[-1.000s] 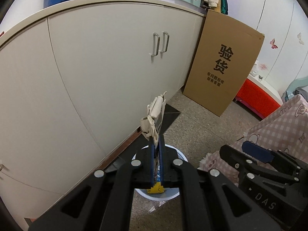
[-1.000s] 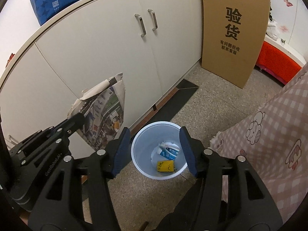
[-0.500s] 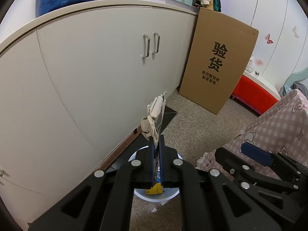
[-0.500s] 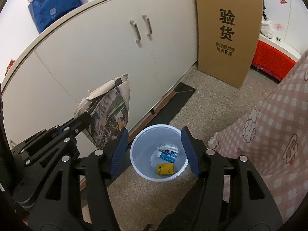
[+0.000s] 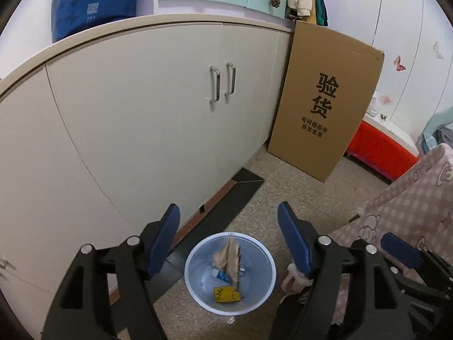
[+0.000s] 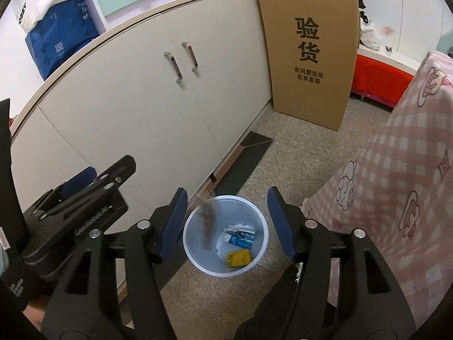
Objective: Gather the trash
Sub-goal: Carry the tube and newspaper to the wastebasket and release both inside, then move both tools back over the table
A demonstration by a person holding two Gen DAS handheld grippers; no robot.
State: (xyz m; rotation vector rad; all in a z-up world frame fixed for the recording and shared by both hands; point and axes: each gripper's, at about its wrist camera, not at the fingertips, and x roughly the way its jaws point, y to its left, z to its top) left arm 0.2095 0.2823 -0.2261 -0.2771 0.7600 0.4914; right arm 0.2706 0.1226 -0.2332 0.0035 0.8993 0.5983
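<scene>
A pale blue waste bin [image 5: 198,289] stands on the floor by the cabinet; it also shows in the right wrist view [image 6: 263,243]. A folded newspaper [image 5: 229,257] is falling into it, blurred; in the right wrist view the newspaper [image 6: 208,223] is at the bin's left rim. A yellow packet [image 5: 226,295] and a white-blue carton [image 6: 240,236] lie inside. My left gripper [image 5: 228,236] is open and empty above the bin. My right gripper [image 6: 226,221] is open and empty above it too.
White cabinet doors [image 5: 170,119] run along the left. A tall cardboard box [image 5: 325,99] leans at the cabinet's far end. A pink checked cloth [image 6: 396,184] hangs at the right. A red box [image 5: 379,153] sits behind. The floor [image 6: 297,153] is speckled stone.
My left gripper has opened and let go of the newspaper, which now drops into the bin. Both grippers have shifted slightly over the bin.
</scene>
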